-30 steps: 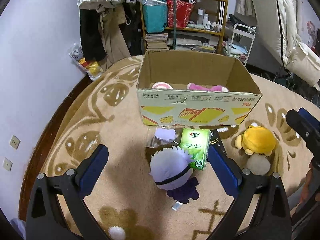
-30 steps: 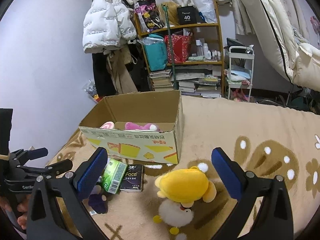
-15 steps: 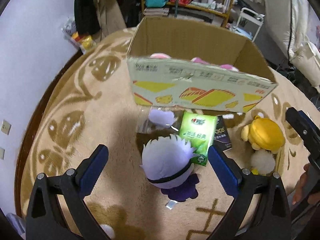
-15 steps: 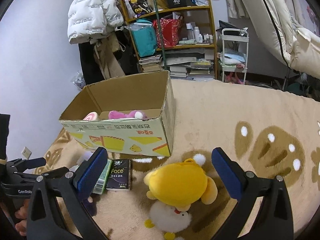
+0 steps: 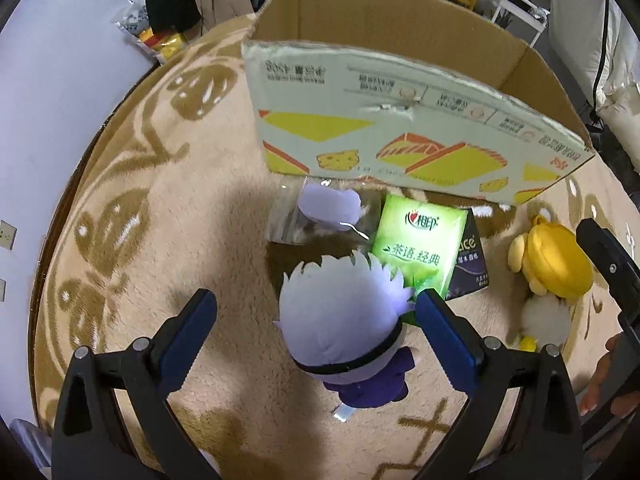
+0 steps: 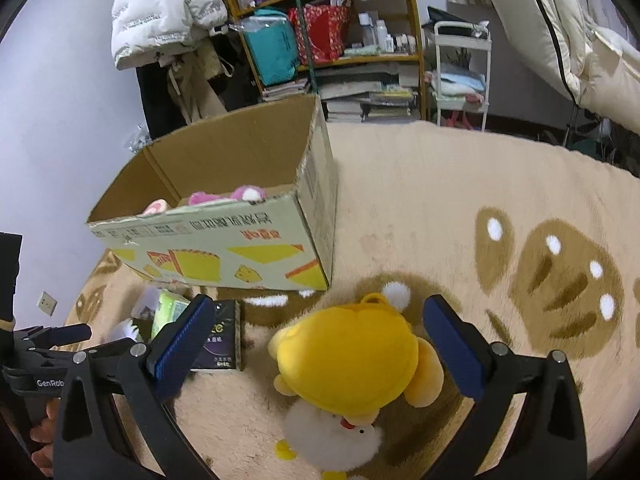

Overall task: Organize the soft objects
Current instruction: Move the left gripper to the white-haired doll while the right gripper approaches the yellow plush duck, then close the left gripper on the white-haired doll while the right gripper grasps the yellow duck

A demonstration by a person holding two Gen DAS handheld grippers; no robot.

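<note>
While both grippers hang spread and empty, we judge the pick-up step is in hand: left gripper (image 5: 316, 312) straddles the purple doll (image 5: 340, 332), right gripper (image 6: 316, 332) straddles the yellow plush (image 6: 352, 368), both on the rug (image 6: 400, 208) before the box (image 6: 224, 248). Next: lower, close, lift boxward. Count: two tissue packs, one bagged toy.
</note>
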